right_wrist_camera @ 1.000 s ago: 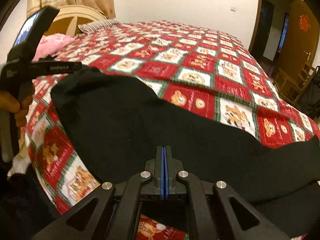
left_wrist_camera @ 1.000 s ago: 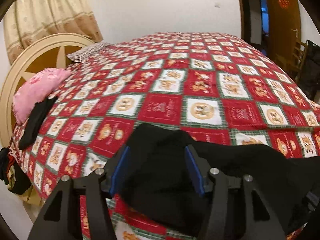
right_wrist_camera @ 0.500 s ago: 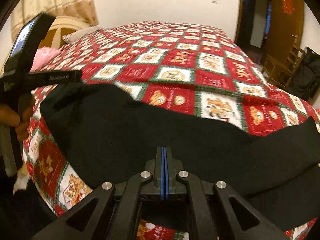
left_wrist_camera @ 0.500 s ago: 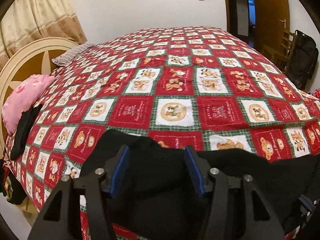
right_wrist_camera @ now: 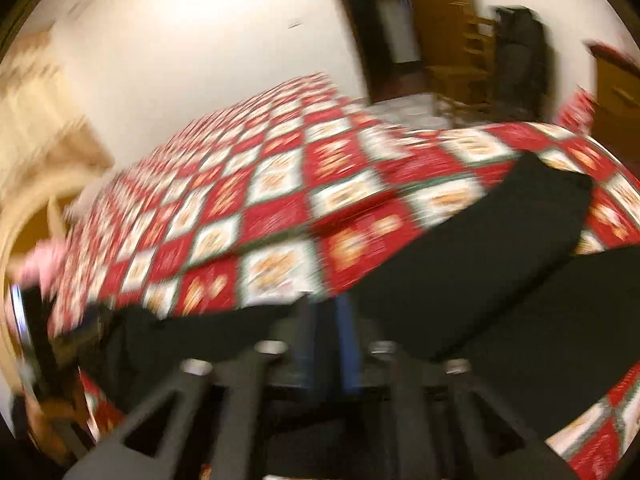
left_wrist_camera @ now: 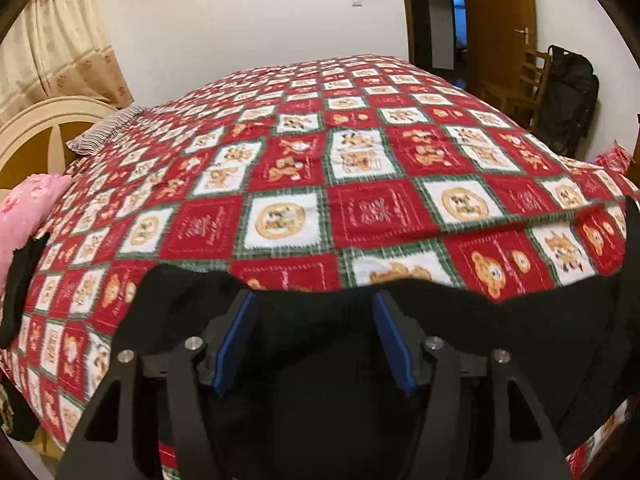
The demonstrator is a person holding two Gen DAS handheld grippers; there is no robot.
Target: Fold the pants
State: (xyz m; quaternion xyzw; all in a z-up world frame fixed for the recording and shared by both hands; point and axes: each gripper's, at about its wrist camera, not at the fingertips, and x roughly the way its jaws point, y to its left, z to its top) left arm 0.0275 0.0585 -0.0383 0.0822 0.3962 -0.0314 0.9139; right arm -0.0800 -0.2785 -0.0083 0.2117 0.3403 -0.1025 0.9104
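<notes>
Though R blurry, L fingers [left_wrist_camera: 234, 344] & R fingers [right_wrist_camera: 349, 344] just opened wide, pants [left_wrist_camera: 520, 340] between, near quilt [left_wrist_camera: 360, 216] edge.

Right wrist view motion-blurred; right tongs [right_wrist_camera: 326, 344] smeared. Black pants [left_wrist_camera: 320, 360] cut off by frame bottom, partly behind left tongs [left_wrist_camera: 314, 336].

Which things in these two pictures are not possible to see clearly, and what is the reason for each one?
- Right wrist view: motion blur smears everything; whether the right gripper touches the black pants cannot be told.
- Left wrist view: the left gripper covers the pants beneath it, so their folds are hidden.
- Left wrist view: the dark item beside the pink pillow is cut off by the edge.
</notes>
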